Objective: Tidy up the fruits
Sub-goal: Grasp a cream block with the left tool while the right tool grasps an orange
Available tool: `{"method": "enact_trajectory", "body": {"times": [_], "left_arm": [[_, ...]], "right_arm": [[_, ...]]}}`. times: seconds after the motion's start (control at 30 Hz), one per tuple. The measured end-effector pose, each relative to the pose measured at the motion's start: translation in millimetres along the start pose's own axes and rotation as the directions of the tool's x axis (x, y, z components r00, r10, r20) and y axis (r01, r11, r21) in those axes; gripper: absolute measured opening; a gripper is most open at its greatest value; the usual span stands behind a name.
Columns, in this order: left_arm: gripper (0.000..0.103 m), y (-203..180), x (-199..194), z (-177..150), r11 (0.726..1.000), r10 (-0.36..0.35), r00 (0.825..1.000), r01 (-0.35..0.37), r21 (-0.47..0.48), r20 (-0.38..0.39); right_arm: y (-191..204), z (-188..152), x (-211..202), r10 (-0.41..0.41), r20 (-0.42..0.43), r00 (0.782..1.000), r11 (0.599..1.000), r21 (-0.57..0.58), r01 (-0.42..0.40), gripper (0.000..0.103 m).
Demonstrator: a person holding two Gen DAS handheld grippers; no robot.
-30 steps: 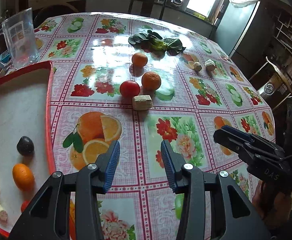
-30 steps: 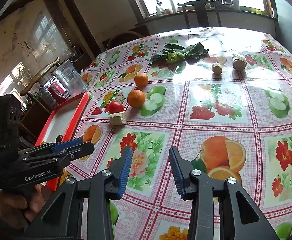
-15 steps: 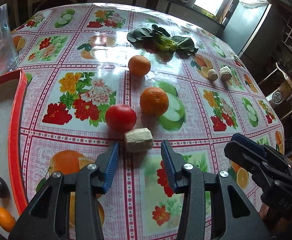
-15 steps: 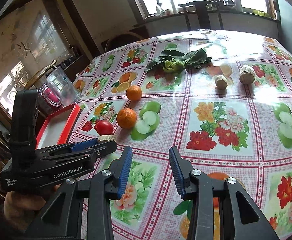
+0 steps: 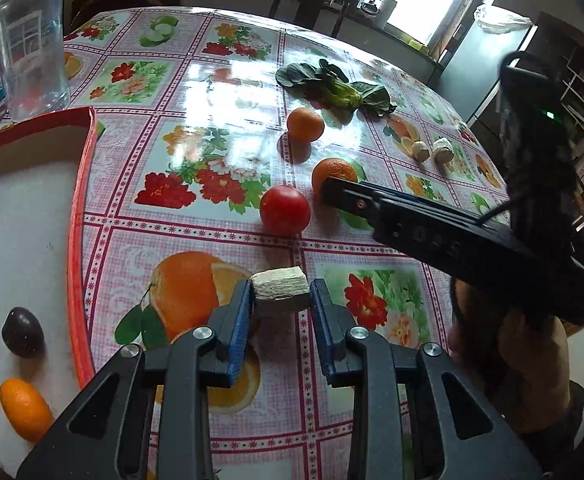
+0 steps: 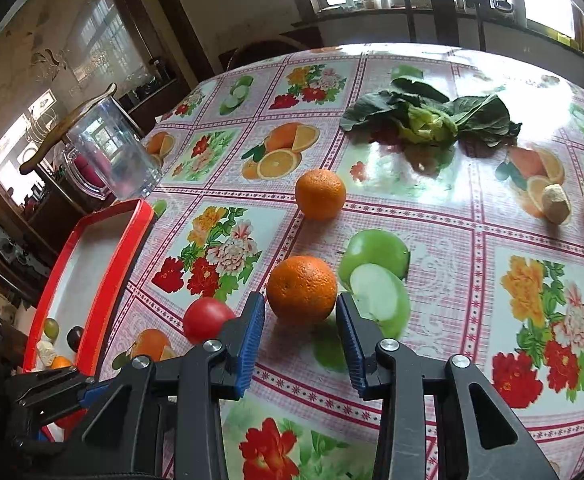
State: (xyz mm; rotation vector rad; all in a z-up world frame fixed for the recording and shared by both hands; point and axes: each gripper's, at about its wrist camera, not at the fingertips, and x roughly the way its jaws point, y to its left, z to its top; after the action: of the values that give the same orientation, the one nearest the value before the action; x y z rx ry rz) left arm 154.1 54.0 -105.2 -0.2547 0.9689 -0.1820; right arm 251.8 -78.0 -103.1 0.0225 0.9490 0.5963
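Note:
My left gripper (image 5: 280,296) is open, its blue pads on either side of a pale beige chunk (image 5: 279,287) on the tablecloth. My right gripper (image 6: 301,312) is open, its pads flanking the near orange (image 6: 302,289). A red tomato (image 5: 285,209) lies just left of that orange, also seen in the right wrist view (image 6: 206,318). A second orange (image 6: 320,193) lies farther back. A red-rimmed tray (image 5: 77,216) at the left holds a dark fruit (image 5: 23,332) and a small orange fruit (image 5: 25,409).
A leafy green vegetable (image 6: 432,118) lies at the far side. Two beige chunks (image 6: 556,203) lie at the right. A clear plastic jug (image 5: 32,48) stands behind the tray. A chair (image 6: 444,12) stands beyond the table.
Both grippers moved forward over the table. The left one now straddles the beige chunk and has pulled it nearer; the right one has reached the near orange.

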Motion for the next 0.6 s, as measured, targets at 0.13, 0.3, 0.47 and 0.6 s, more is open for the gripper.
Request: {"method": "enact_trajectory", "body": {"times": [0.13,0.3,0.47,0.6], "left_arm": [[0.027,5,-10,-4,1.0,0.004,1.0,-0.004,-0.003,0.012],[0.027,7,-25,-4,1.0,0.002,0.999,-0.002,0.006,0.042],[0.027,7,-41,-12,1.0,0.0,0.998,-0.001,0.013,0.064],[0.027,12,-55,-20,1.0,0.007,0.997,-0.007,0.004,0.077]], "right_arm": [[6,-4,-5,-0.008,0.015,1.0,1.0,-0.005,0.008,0.035],[12,-22,-31,0.007,0.036,0.999,1.0,-0.004,-0.006,0.035],[20,-42,-55,0.03,0.046,0.998,1.0,0.001,-0.03,0.035],[29,-57,-71,0.05,0.057,0.997,0.999,0.001,-0.05,0.035]]}}
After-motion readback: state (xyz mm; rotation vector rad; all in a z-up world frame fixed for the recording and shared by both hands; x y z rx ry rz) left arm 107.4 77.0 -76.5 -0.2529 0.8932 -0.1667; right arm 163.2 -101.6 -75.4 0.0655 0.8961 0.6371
